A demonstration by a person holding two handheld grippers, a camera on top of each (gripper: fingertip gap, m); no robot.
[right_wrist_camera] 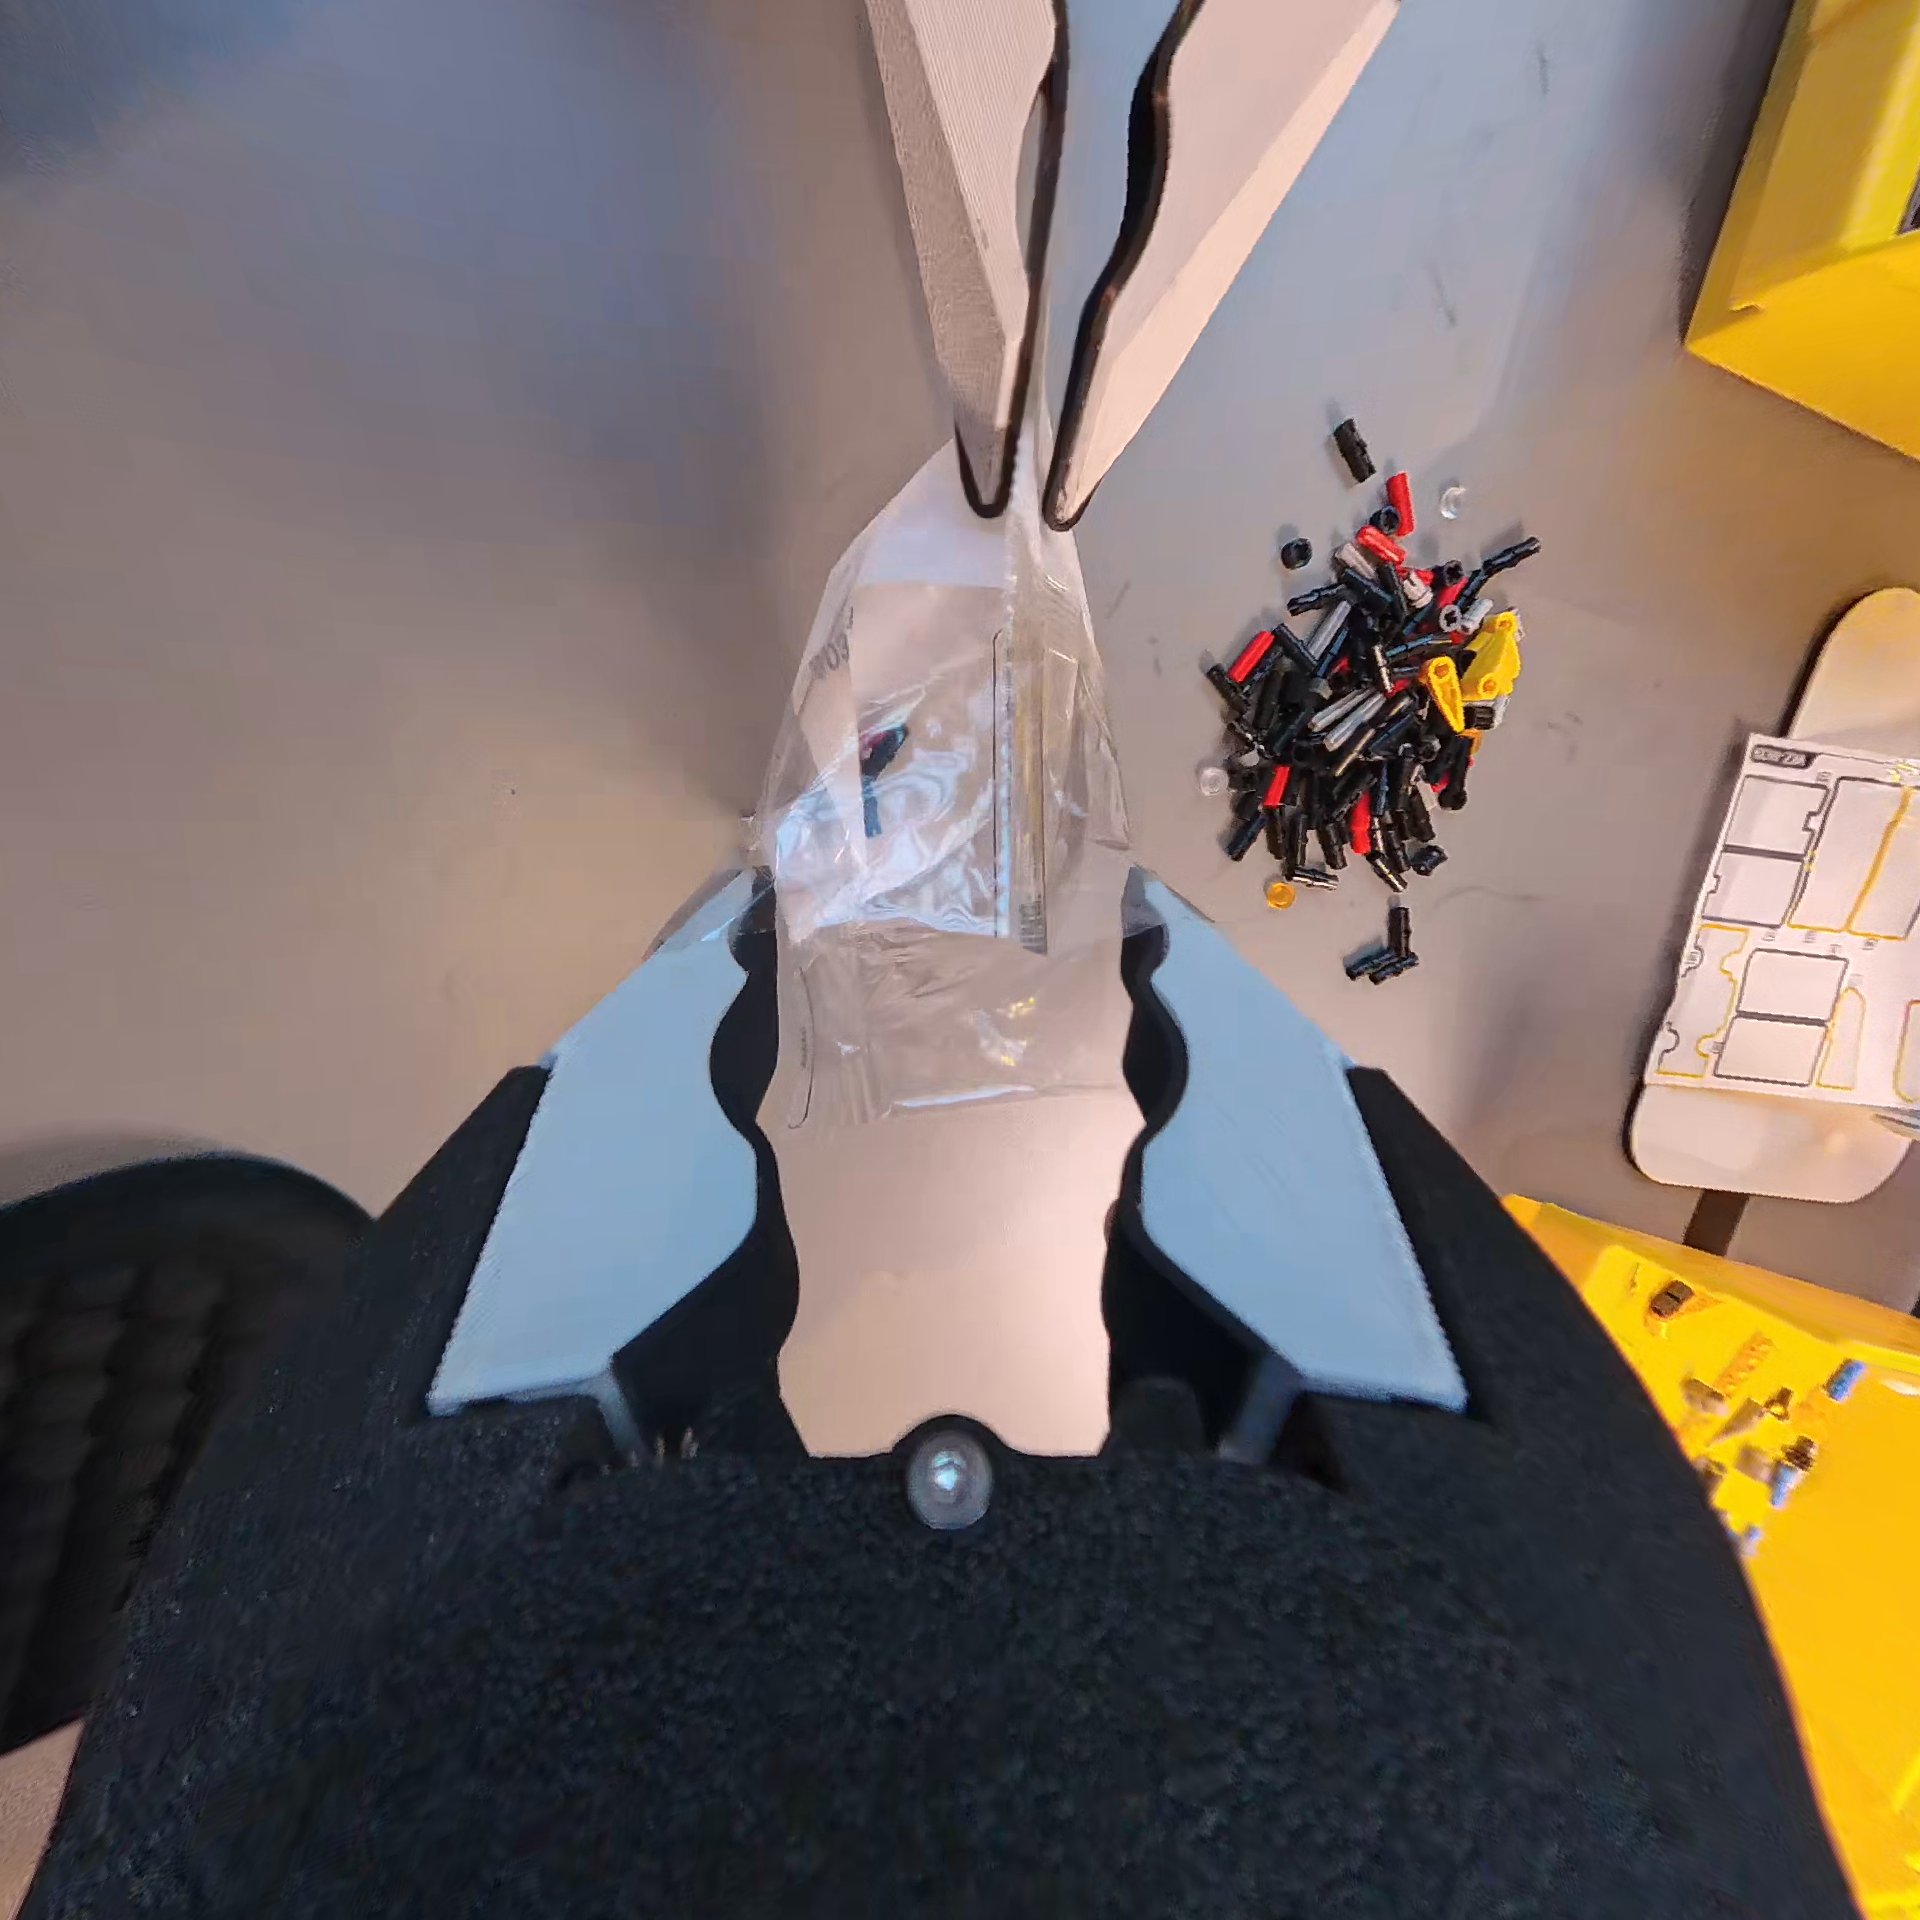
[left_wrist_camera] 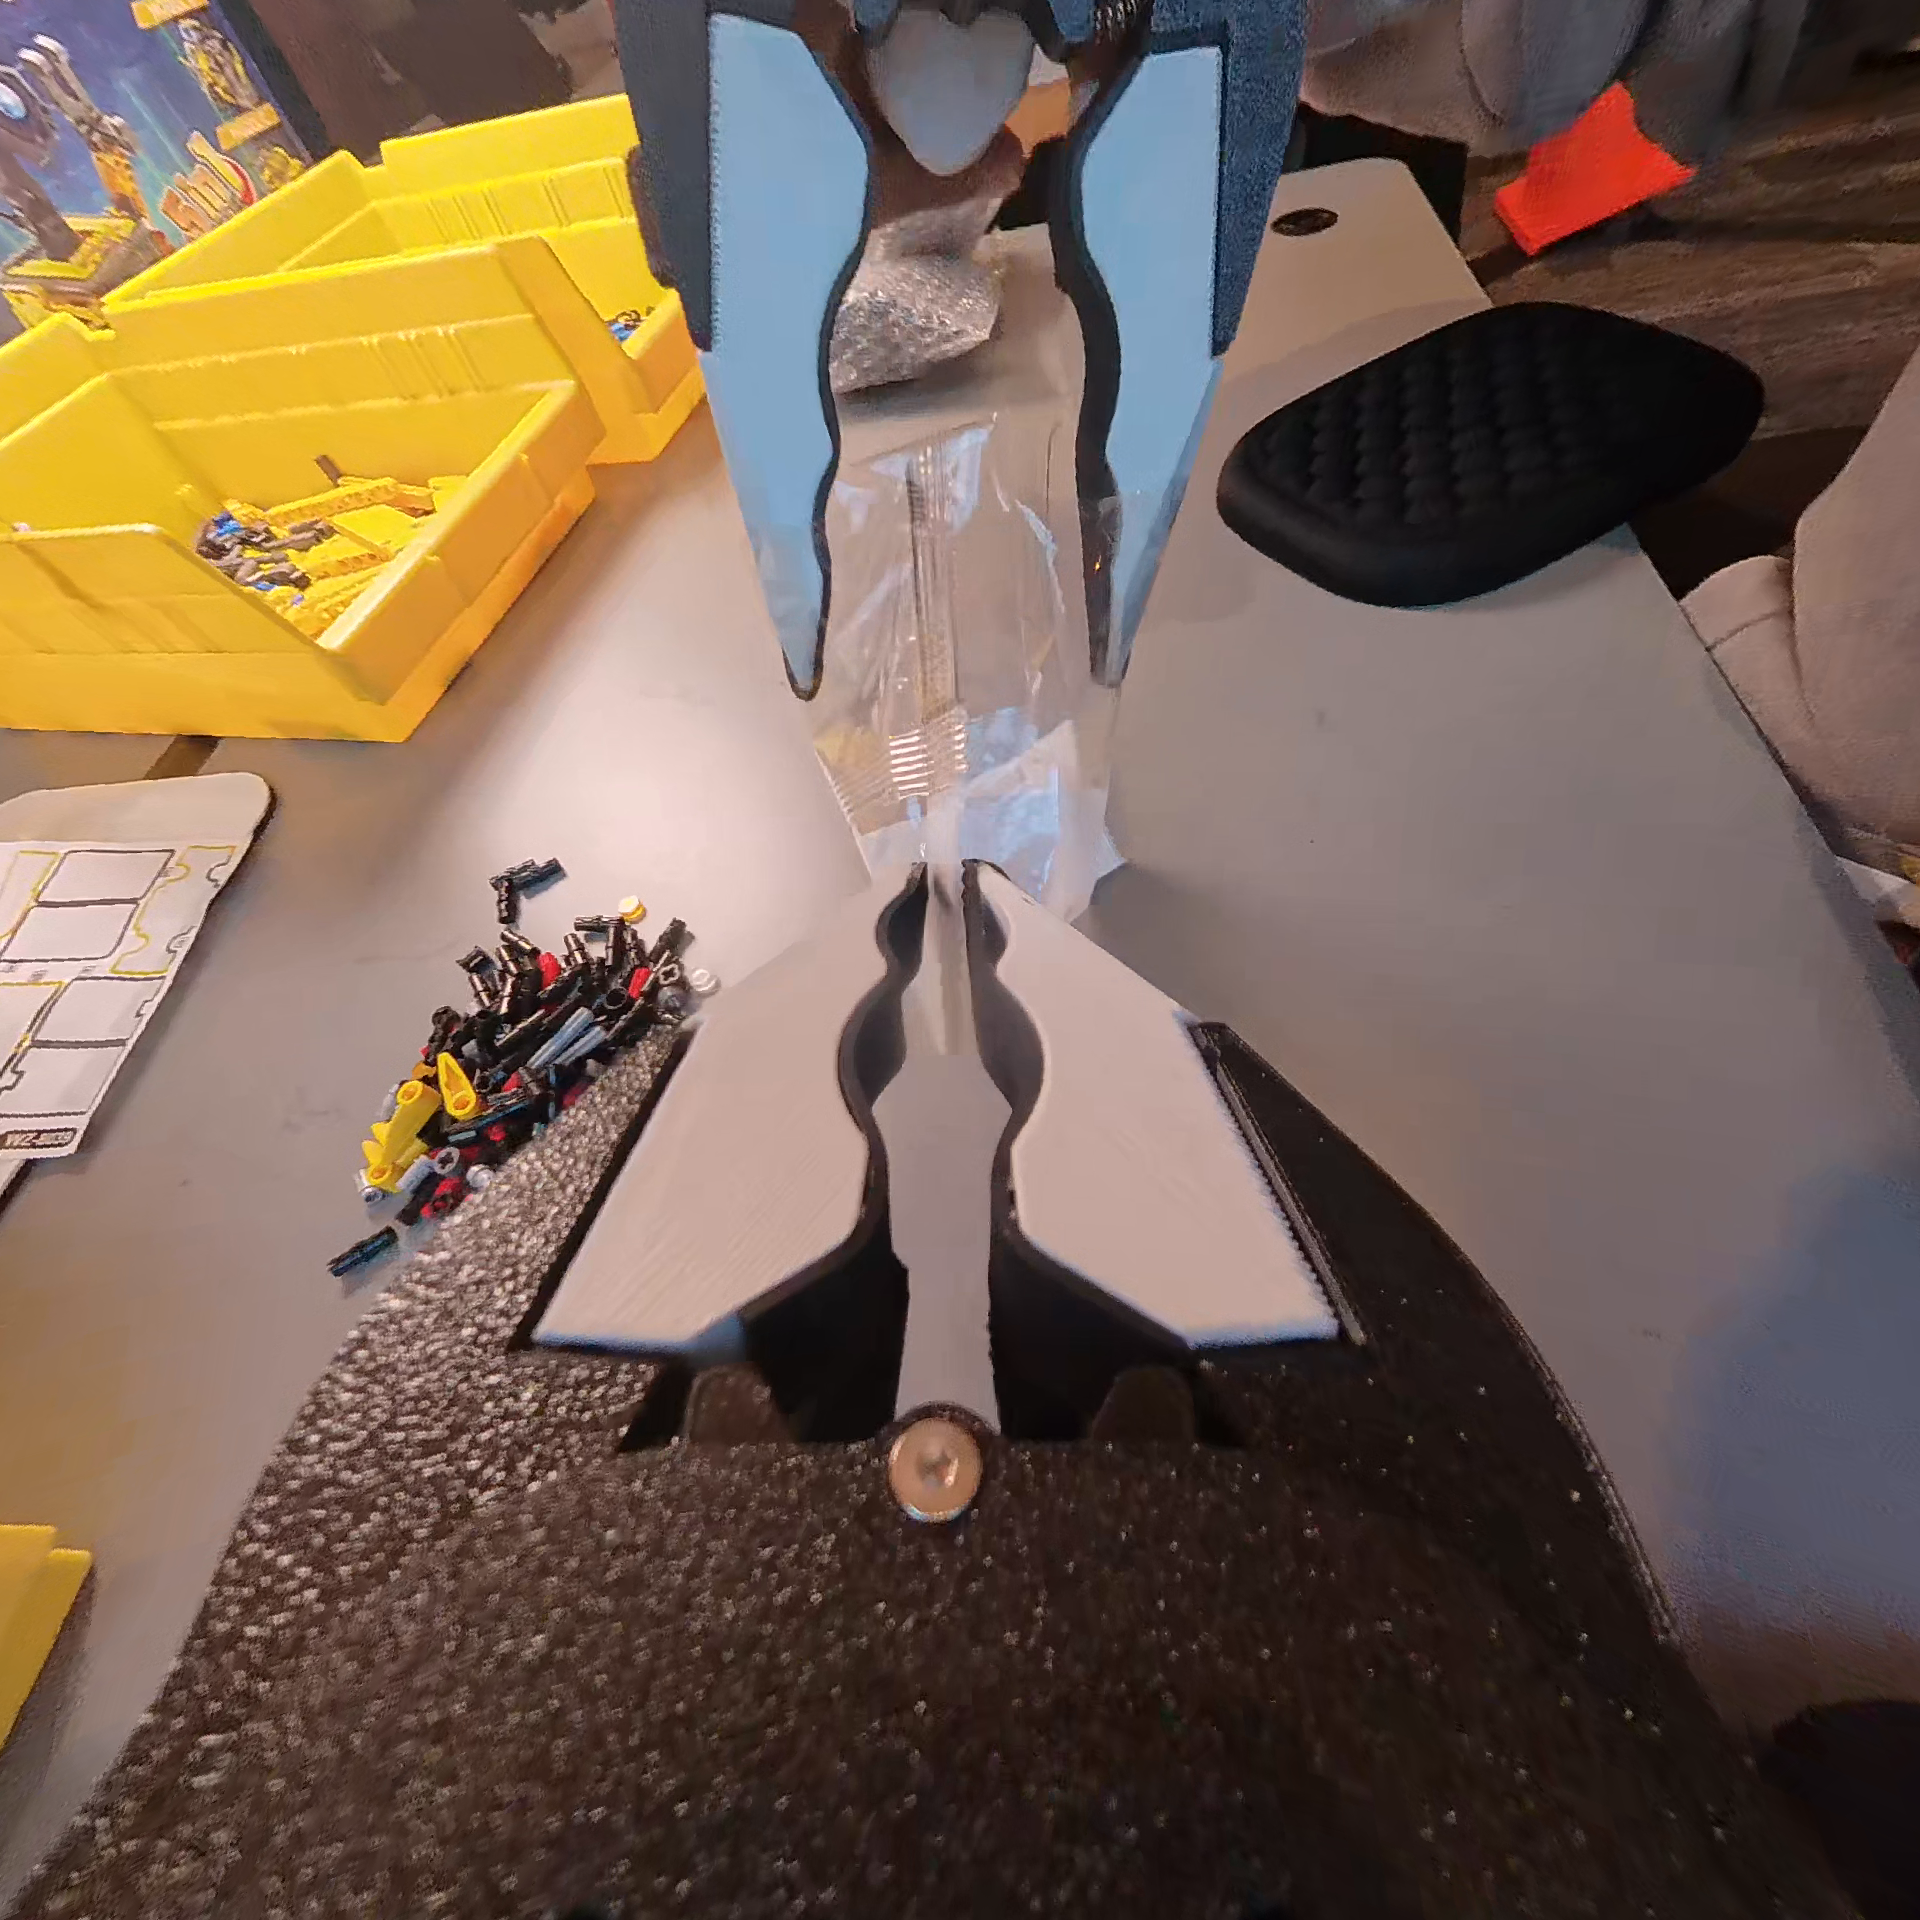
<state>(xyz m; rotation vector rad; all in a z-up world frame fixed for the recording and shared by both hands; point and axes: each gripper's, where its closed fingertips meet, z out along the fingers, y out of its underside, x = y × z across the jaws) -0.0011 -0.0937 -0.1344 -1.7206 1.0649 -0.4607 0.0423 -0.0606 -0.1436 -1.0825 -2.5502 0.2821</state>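
Grey table (left_wrist_camera: pixel 1403 831): left gripper (left_wrist_camera: pixel 943 873) jaws pinching clear bag (left_wrist_camera: pixel 966 727); right gripper (right_wrist_camera: pixel 940 904) jaws spread around it

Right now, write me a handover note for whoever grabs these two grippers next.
Left gripper: shut on one end of the clear plastic bag.
Right gripper: open, fingers astride the bag's other end, not pinching it.
The bag hangs between the two over the grey table; at least one small black piece shows inside.
Pile of small black, red, grey and yellow building pieces lies loose beside the bag.
Sticker sheet and yellow bins with more parts lie beyond the pile.
Whether the bag is fully emptied cannot be told.
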